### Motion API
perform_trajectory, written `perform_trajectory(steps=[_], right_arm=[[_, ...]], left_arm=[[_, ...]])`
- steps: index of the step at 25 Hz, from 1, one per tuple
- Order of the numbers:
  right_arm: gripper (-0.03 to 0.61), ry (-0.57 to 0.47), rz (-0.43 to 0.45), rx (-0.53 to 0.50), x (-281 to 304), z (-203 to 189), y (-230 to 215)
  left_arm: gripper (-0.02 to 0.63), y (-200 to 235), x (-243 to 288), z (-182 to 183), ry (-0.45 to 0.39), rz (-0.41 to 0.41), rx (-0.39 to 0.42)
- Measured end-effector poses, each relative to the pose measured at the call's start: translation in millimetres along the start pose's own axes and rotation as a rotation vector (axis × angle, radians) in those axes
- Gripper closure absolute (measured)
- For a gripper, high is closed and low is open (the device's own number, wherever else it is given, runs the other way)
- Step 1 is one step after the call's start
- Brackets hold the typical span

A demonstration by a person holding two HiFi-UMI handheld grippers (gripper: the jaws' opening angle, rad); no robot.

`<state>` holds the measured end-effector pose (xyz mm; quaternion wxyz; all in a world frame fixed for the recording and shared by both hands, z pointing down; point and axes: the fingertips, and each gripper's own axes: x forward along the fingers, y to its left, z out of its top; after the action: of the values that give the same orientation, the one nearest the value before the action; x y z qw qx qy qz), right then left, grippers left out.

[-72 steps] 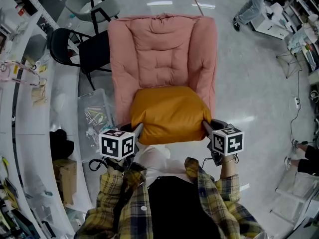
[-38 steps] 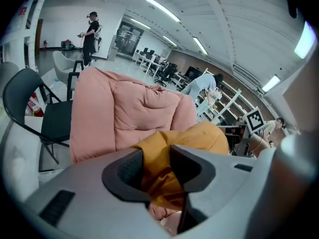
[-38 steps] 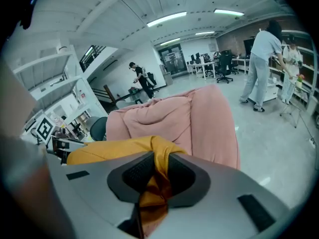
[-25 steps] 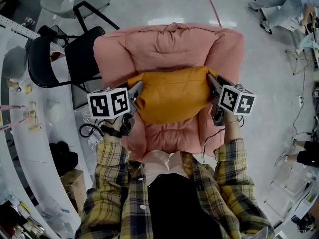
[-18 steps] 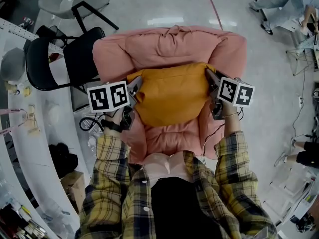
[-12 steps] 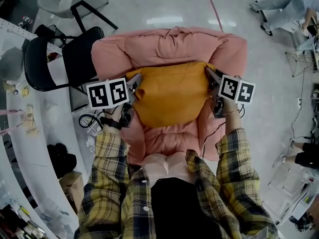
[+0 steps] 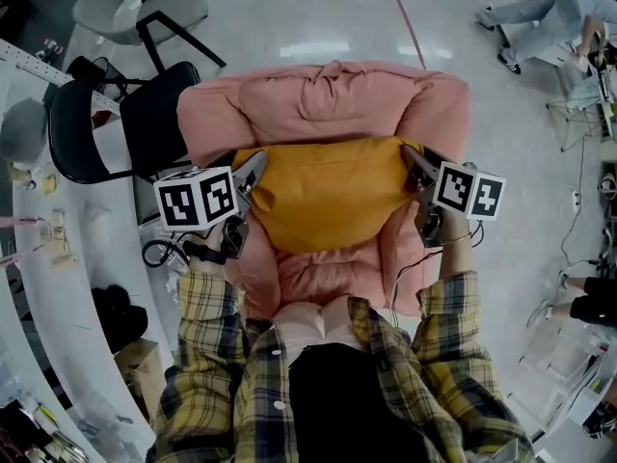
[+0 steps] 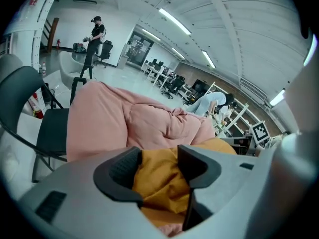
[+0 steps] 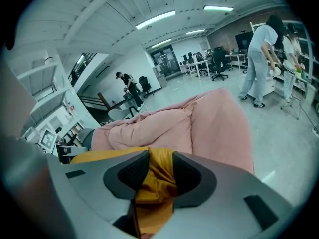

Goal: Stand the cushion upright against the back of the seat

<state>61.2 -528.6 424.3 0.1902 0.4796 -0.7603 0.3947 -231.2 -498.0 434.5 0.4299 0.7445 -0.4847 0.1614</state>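
Head view: orange cushion (image 7: 333, 196) is resting on the pink armchair (image 7: 328, 99), its far edge lying against the backrest at 12 o'clock. Bare seat padding (image 7: 323, 273) is showing at its 6 o'clock.

Left gripper (image 7: 251, 170) is sitting at the cushion's 10 o'clock corner, marker cube (image 7: 196, 198) trailing toward 8 o'clock. In the left gripper view its fingers (image 8: 124, 171) are spreading apart, and a fold of orange fabric is lying loosely in the wide gap between them.

Right gripper (image 7: 415, 162) is sitting at the cushion's 2 o'clock corner, with its cube (image 7: 469, 191) at 4 o'clock of it. In the right gripper view its fingers (image 9: 129, 173) are opening too. The gap is narrower, and the fabric is filling it and touching both pads.

A black chair (image 7: 116, 114) is standing at the armchair's 9 o'clock. The person's plaid sleeves (image 7: 207, 302) are reaching in from 6 o'clock.
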Motion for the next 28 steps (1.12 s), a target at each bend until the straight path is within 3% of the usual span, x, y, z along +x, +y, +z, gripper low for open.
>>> perform_trajectory(steps=[6,9,13,20,23,28], right_arm=[[0.425,-0.016,0.051,-0.009,-34,7,8],[0.425,-0.029,-0.001,-0.06,-47,7,6],[0.425,-0.021,-0.078,-0.162,-55,3,9],[0.426,0.081,-0.221,-0.431,-73,9,18],[0.426,0.037,-0.172,-0.437,-85,28,29],[0.426,-0.122,-0.063,-0.366,-105,45,58]], left_arm=[[0.364,-10,-25,9,-0.033,0.038,0.092],[0.364,-10,-42,23,-0.06,0.073,0.164],[0.364,-20,-61,39,-0.131,0.073,0.197],[0.364,-54,-78,49,-0.169,0.041,0.258],[0.364,-61,-78,49,-0.177,0.022,0.267],[0.364,-84,-77,49,-0.189,-0.038,0.279]])
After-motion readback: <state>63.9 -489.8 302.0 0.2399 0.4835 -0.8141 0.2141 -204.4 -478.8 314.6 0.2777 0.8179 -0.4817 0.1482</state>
